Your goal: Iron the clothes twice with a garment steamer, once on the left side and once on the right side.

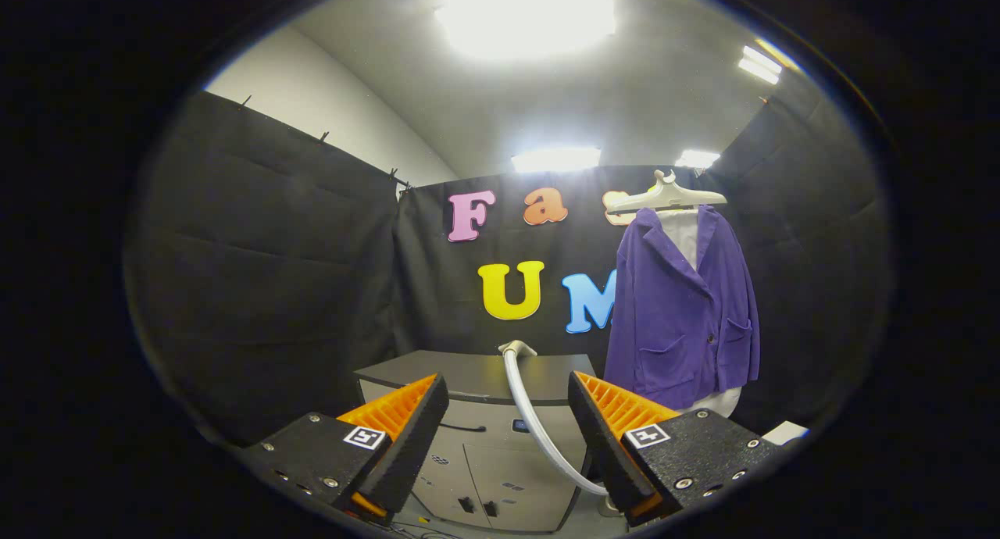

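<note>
Beyond spread fingers, steamer hose, base hidden

We saw the jaws standing apart with nothing between them. Just beyond them stood a cabinet, with a hose rising past its front to its top. A jacket hung on a hanger to the right of the cabinet and behind it, before the booth wall.

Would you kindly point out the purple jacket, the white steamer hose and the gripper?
Purple jacket (681, 305): gripper view, front panel.
White steamer hose (531, 414): gripper view, mid-length of its curve.
Gripper (508, 402): gripper view, open gap midway between its fingertips.
</note>
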The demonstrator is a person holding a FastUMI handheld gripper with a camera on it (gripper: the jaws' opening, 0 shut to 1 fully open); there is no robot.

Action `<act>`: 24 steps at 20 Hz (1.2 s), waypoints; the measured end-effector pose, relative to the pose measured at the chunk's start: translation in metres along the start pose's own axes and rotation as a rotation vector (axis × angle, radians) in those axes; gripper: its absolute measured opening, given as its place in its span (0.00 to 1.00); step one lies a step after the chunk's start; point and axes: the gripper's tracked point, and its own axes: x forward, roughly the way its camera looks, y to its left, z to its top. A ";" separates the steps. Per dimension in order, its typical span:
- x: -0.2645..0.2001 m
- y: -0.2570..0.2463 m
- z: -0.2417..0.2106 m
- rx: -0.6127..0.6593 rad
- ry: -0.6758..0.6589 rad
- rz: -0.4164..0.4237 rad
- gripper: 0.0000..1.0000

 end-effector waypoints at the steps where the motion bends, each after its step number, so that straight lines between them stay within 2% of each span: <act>1: -0.001 -0.002 0.000 -0.003 0.005 0.000 0.95; 4: -0.002 -0.008 0.002 -0.005 0.010 0.000 0.95; 8: 0.004 -0.026 0.007 -0.038 0.029 -0.054 0.95; 12: 0.027 -0.025 0.027 -0.029 0.040 -0.054 0.95; 17: 0.080 -0.025 0.043 -0.036 0.088 -0.072 0.95; 21: 0.135 -0.032 0.046 -0.082 0.120 -0.118 0.95; 24: 0.180 -0.034 0.043 -0.053 0.142 -0.149 0.95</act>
